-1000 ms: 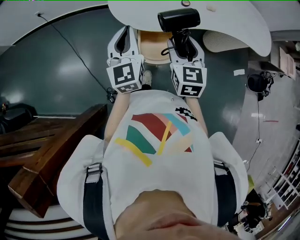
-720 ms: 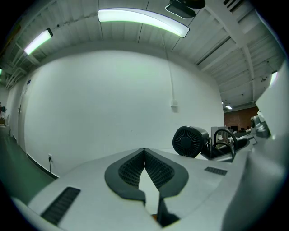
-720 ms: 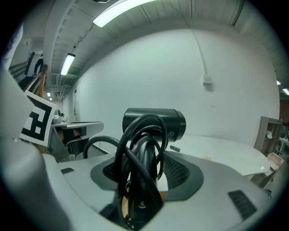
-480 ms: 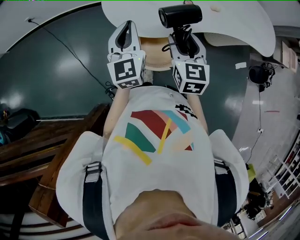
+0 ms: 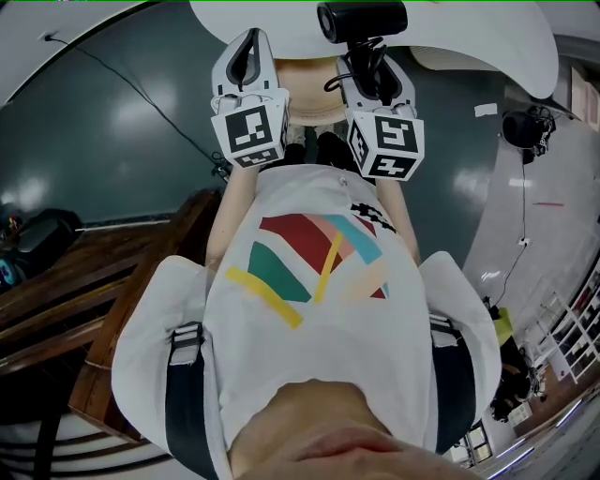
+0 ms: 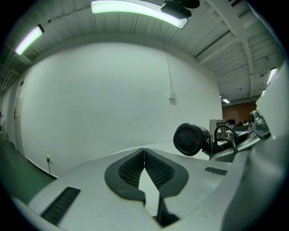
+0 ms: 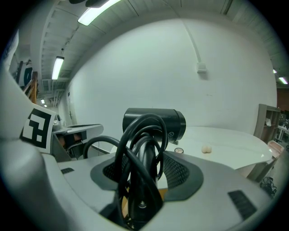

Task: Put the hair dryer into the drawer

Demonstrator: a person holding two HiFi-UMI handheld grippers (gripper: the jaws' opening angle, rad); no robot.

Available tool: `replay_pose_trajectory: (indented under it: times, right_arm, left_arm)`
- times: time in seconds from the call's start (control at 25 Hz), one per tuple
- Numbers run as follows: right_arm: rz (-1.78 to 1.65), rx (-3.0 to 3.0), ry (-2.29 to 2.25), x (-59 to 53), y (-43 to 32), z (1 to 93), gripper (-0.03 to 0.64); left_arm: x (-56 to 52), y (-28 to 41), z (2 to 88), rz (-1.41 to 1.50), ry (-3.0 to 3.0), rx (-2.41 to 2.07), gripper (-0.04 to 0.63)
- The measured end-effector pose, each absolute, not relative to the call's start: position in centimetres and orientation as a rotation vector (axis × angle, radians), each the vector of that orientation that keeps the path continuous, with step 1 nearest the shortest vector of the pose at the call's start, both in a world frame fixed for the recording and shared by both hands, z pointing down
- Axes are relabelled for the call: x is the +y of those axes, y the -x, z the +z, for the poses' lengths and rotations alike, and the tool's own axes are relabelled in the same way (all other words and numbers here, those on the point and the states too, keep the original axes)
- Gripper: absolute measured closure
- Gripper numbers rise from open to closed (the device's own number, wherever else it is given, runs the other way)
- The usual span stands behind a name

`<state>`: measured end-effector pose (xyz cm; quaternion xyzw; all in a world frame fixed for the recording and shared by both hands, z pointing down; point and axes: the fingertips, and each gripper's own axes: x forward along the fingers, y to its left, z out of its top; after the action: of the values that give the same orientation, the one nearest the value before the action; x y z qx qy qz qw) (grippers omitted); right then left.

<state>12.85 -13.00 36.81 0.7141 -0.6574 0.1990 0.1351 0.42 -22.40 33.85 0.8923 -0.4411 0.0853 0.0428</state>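
Hair dryer (image 7: 156,122) clamped by its handle in right tool (image 7: 146,158) at the table (image 5: 473,37) edge; left tool (image 6: 144,155) closed, empty.

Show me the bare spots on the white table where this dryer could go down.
The white table is bare right of the cream lump out to its edge, and ahead of the left gripper. Crowded: the hair dryer and its coiled cord fill the fingers of the right gripper.

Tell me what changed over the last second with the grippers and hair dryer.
The left gripper and the right gripper edged up the head view, toward the white table, the right carrying the hair dryer along. Unchanged: right jaws clamped on its cord-wrapped handle, left jaws shut, empty.
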Motion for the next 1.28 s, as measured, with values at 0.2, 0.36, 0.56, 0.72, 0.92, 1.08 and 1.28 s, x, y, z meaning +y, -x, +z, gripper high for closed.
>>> replay_pose_trajectory:
  times: [0.2,0.36,0.56,0.72,0.92,1.08,1.28]
  right_arm:
    - [0.578,-1.93,-2.065,-13.0,-13.3,36.5,0.377]
    - [0.571,-1.959,-2.063,-13.4,-13.0,36.0,0.377]
    - [0.588,-1.961,-2.054,-13.5,-13.0,36.5,0.377]
    - [0.624,-1.95,-2.039,-13.3,-13.0,36.9,0.377]
    - [0.694,-1.921,-1.994,-13.0,-13.2,38.1,0.377]
    - [0.758,-1.889,-1.943,-11.8,-12.1,39.6,0.377]
    - [0.833,-1.859,-1.86,-10.4,-11.0,42.1,0.377]
  left_arm:
    - [-21.6,-1.1,32.6,0.265,-2.771,-1.371,0.578]
    - [-21.5,-1.1,32.5,0.266,-2.771,-1.365,0.578]
    - [-21.7,-1.5,32.7,0.27,-2.778,-1.366,0.578]
    - [-22.0,-1.6,32.6,0.254,-2.774,-1.371,0.58]
    - [-22.0,-1.8,33.7,0.272,-2.757,-1.357,0.579]
    - [-21.7,-1.0,34.9,0.281,-2.724,-1.346,0.58]
    - [-21.5,-0.4,36.3,0.305,-2.69,-1.346,0.579]
